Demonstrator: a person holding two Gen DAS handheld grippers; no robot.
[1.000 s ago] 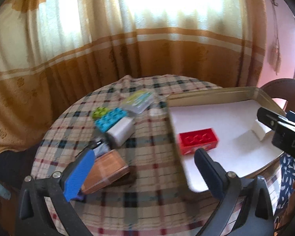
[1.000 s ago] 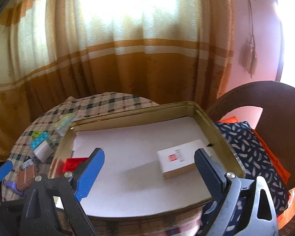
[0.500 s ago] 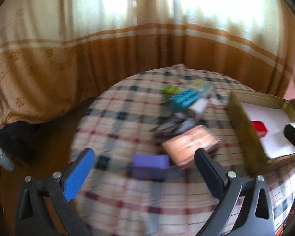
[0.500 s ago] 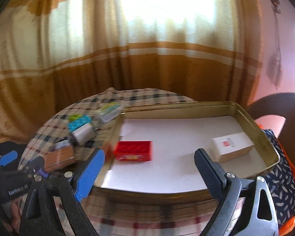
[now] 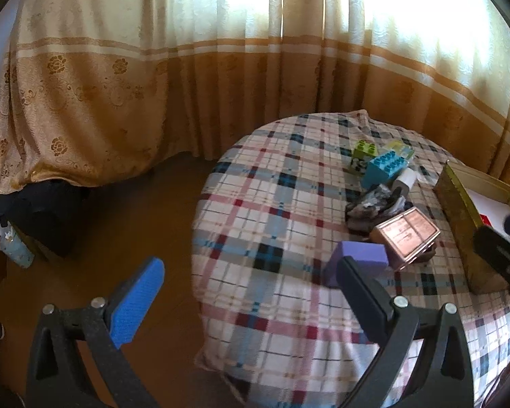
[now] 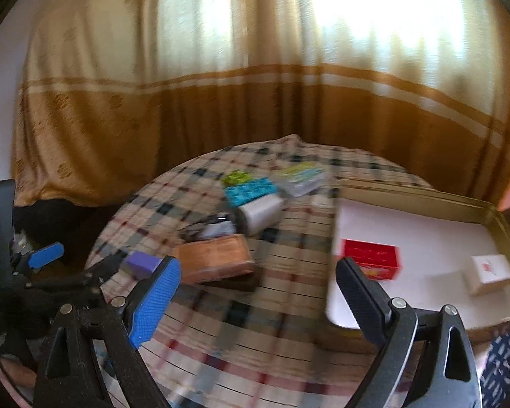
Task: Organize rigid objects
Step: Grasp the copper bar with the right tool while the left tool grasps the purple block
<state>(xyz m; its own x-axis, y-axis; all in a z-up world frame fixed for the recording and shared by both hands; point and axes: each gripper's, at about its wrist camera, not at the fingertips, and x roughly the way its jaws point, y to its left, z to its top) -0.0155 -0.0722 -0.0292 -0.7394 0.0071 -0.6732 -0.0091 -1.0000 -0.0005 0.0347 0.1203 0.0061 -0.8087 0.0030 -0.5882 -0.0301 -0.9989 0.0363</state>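
Note:
My left gripper [image 5: 248, 272] stands open and empty over the table's left edge, its black finger just in front of a purple block [image 5: 360, 258]. Behind the block lie a copper box [image 5: 408, 234], a blue brick [image 5: 384, 166], a green brick [image 5: 365, 149] and a white block [image 5: 406, 180]. My right gripper [image 6: 255, 272] is open and empty above the plaid cloth, between the copper box [image 6: 214, 258] and the gold tray [image 6: 408, 192]. The tray holds a red brick [image 6: 370, 258] and a white box [image 6: 489, 268]. The left gripper [image 6: 74, 261] shows at the left by the purple block [image 6: 141, 261].
A round table with a plaid cloth [image 5: 272, 231] carries everything. A dark crumpled item [image 5: 370, 207] lies by the copper box, and a flat packet [image 6: 302, 178] sits behind the bricks. Curtains [image 5: 187, 85] hang behind, with brown floor [image 5: 136, 221] to the left.
Both grippers have swung left. The left went from the tray's edge to the table's left side near the purple block. The right went from over the tray to over the cloth. Both stayed open.

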